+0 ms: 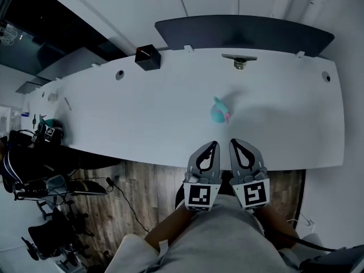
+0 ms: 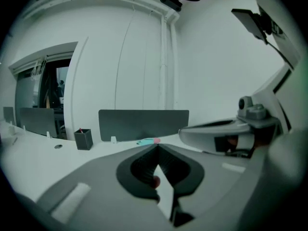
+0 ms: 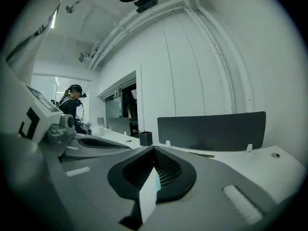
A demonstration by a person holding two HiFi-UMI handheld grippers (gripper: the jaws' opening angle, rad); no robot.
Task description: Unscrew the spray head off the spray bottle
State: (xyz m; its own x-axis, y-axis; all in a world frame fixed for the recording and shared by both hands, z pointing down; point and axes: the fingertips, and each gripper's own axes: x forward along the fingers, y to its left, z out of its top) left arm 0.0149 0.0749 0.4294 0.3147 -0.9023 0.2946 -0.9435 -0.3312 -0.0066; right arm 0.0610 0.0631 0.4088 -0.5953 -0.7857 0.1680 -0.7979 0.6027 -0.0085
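Note:
A small teal spray bottle [image 1: 218, 112] with a pink spray head [image 1: 227, 116] lies on its side on the white table [image 1: 170, 118], a short way beyond both grippers. In the left gripper view the bottle [image 2: 147, 141] shows as a thin teal and pink sliver past the jaw tips. My left gripper [image 1: 213, 145] and right gripper [image 1: 234, 143] rest side by side at the table's near edge, both shut with nothing between the jaws. The right gripper view shows its jaws [image 3: 155, 150] closed together and the bottle is hidden there.
A black pen holder [image 1: 148, 57] stands at the back left of the table. A dark divider panel [image 1: 244, 33] runs along the far edge, with a small metal fitting [image 1: 239, 61] in front of it. Chairs and cables [image 1: 51, 192] crowd the floor on the left.

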